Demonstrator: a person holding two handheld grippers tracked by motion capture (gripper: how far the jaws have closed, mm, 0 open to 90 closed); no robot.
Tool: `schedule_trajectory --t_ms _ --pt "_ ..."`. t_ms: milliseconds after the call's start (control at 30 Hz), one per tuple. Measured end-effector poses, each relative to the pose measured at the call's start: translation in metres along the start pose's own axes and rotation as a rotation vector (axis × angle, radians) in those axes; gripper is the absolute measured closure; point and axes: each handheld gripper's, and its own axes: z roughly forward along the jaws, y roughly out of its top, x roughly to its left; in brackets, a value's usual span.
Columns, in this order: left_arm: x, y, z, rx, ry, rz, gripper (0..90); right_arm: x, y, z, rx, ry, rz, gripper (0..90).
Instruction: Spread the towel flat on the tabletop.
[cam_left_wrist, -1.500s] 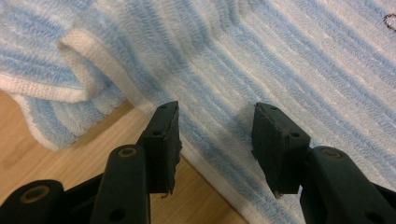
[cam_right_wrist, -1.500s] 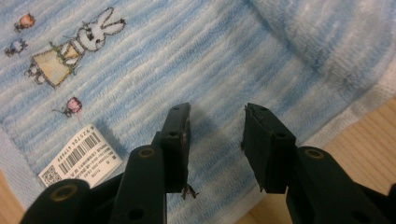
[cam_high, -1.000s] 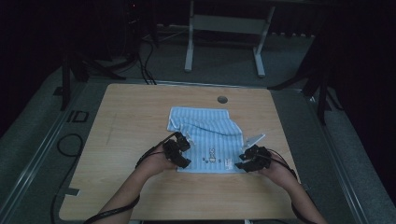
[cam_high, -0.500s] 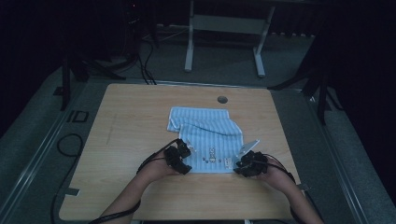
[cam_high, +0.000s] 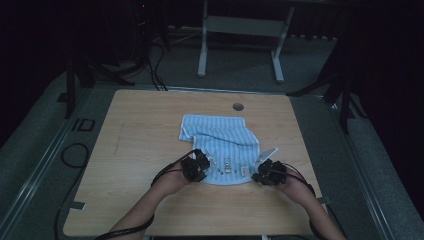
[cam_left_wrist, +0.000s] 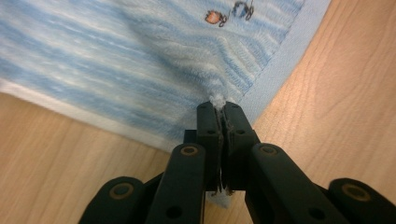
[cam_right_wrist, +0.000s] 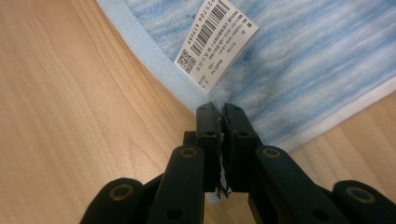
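Pinching the towel's (cam_high: 220, 145) two near corners with jaws clamped on cloth, the left gripper (cam_high: 196, 167) and right gripper (cam_high: 267, 173) sit low-centre of the high view, the towel stretching from them toward the upper frame.

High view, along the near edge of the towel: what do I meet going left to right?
Left tool, shut on the towel's corner → small printed figures on the blue striped towel → white label → right tool, shut on the other corner.
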Motion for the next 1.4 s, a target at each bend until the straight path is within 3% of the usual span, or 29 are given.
schedule_trajectory --t_ms 167,400,533,667,800,967,1033,1100,1233,1267,1367,1400 --pt "0.002 0.002 -0.022 -0.034 0.020 -0.025 87.9 0.001 0.006 -0.017 -0.040 -0.003 -0.010 86.1" --pt "-0.002 -0.002 -0.068 -0.085 0.006 -0.044 87.7 0.014 0.015 -0.049 -0.093 -0.011 -0.051 86.1" --pt "-0.013 -0.010 -0.097 -0.111 -0.005 -0.007 87.6 0.027 0.015 -0.072 -0.146 -0.007 -0.077 86.1" --pt "-0.032 -0.027 -0.114 -0.122 -0.017 0.019 87.4 0.049 0.010 -0.088 -0.181 0.010 -0.117 86.0" --pt "-0.052 -0.046 -0.113 -0.091 -0.062 0.042 87.3 0.076 -0.002 -0.087 -0.172 0.059 -0.148 85.9" --pt "-0.074 -0.070 -0.097 -0.037 -0.168 0.051 86.5 0.109 -0.021 -0.071 -0.129 0.150 -0.182 85.0" --pt "-0.080 -0.079 -0.088 -0.011 -0.235 0.051 82.1 0.118 -0.026 -0.066 -0.114 0.203 -0.178 81.3" --pt "-0.083 -0.083 -0.081 0.014 -0.261 0.064 69.5 0.123 -0.028 -0.064 -0.112 0.226 -0.186 70.7" --pt "-0.076 -0.083 -0.075 -0.009 -0.264 0.051 59.1 0.109 -0.023 -0.067 -0.143 0.176 -0.156 66.2" --pt "-0.073 -0.081 -0.075 -0.026 -0.268 0.046 56.3 0.103 -0.021 -0.068 -0.159 0.183 -0.148 66.0" --pt "-0.064 -0.075 -0.069 -0.029 -0.207 0.030 55.0 0.085 -0.012 -0.067 -0.186 0.124 -0.142 70.3" --pt "-0.061 -0.074 -0.066 -0.036 -0.194 0.018 55.1 0.080 -0.008 -0.066 -0.185 0.101 -0.147 77.5"
